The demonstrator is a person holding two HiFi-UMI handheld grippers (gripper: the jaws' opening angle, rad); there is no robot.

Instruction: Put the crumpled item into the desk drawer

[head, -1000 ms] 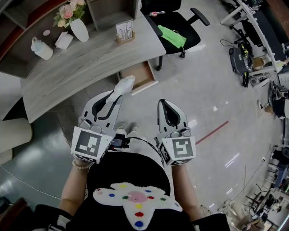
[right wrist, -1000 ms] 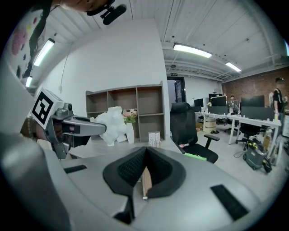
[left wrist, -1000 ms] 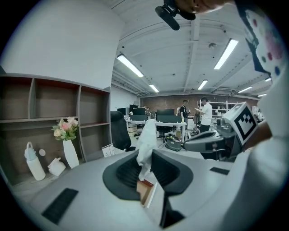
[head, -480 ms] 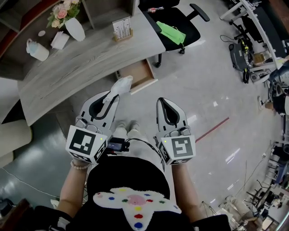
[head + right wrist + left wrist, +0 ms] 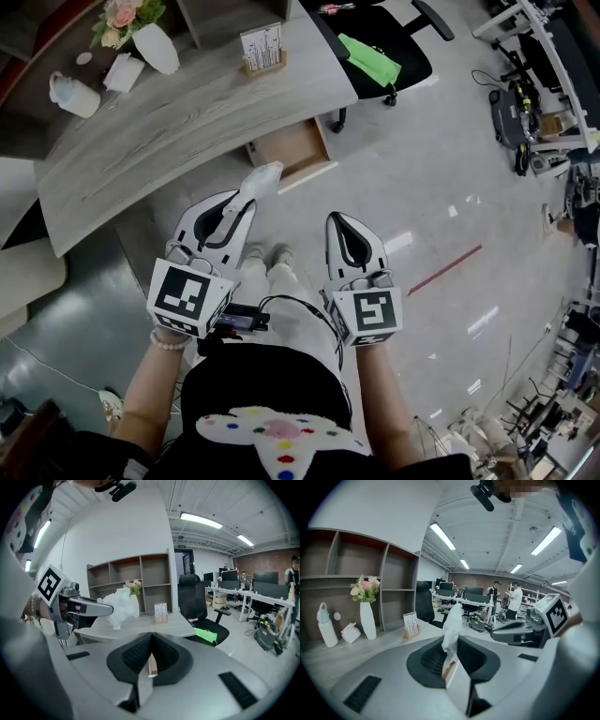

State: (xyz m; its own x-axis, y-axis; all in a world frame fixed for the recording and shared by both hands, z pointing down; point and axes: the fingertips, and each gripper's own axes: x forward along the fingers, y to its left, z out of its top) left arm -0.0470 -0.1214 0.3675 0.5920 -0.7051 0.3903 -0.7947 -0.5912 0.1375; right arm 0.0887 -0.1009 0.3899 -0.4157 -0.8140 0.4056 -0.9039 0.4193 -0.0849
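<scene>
A white crumpled item (image 5: 259, 178) sticks out past the tip of my left gripper (image 5: 238, 201), which is shut on it. In the left gripper view the crumpled item (image 5: 452, 624) stands up between the dark pads (image 5: 436, 658). It hangs over the floor just in front of the open wooden drawer (image 5: 289, 150) under the grey desk (image 5: 187, 117). My right gripper (image 5: 338, 221) is level with the left and to its right, shut and empty, with its jaws meeting at the tip (image 5: 151, 641). The right gripper view shows the left gripper (image 5: 89, 606) holding the crumpled item (image 5: 119, 606).
On the desk stand a vase with flowers (image 5: 155, 47), a white bottle (image 5: 73, 94), a small white wad (image 5: 124, 73) and a card holder (image 5: 262, 47). A black office chair with a green cloth (image 5: 375, 61) is right of the desk. The person's feet (image 5: 267, 255) are below the grippers.
The head view has drifted slightly; desk and drawer sit a little further right and up. Both grippers keep their pose, and the crumpled item stays in the left jaws.
</scene>
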